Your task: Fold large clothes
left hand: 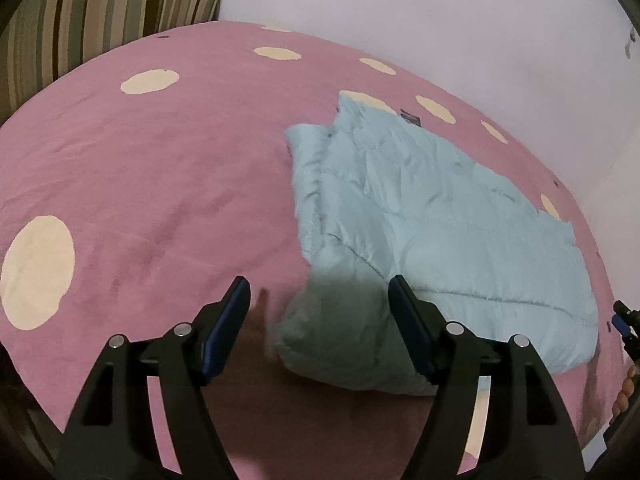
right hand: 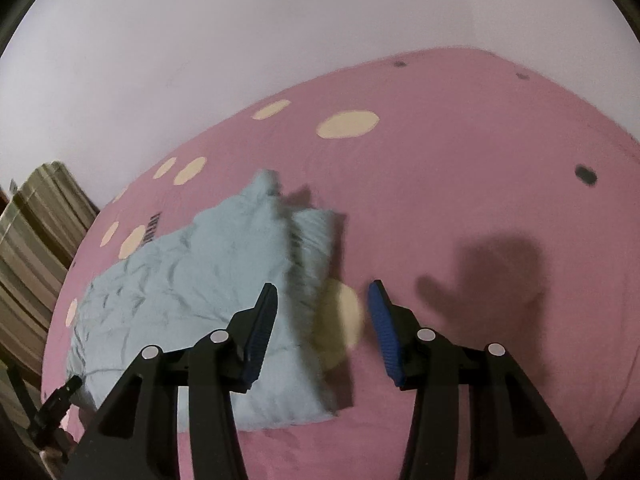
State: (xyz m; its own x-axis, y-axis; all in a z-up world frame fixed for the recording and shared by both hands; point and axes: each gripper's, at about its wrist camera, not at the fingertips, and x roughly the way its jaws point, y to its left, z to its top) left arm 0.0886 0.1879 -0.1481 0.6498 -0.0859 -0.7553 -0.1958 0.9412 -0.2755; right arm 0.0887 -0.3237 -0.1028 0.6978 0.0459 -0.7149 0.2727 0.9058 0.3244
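A bed [left hand: 160,168] with a pink, cream-dotted cover fills both views. Behind it stand a striped curtain [left hand: 100,12] at the left and a plain white wall [left hand: 440,20]. A folded pale-blue quilted jacket [left hand: 420,216] lies flat on the cover. The left tool [left hand: 320,312] hangs over the jacket's near corner, jaws wide apart, gripping nothing. The right tool [right hand: 322,312] is part-open and empty above the jacket's edge.

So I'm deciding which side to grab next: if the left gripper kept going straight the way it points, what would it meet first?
Most likely the near corner of the light blue padded jacket, which sits between the open left gripper fingers. Depth is unclear; it may graze the pink bedspread beside it.
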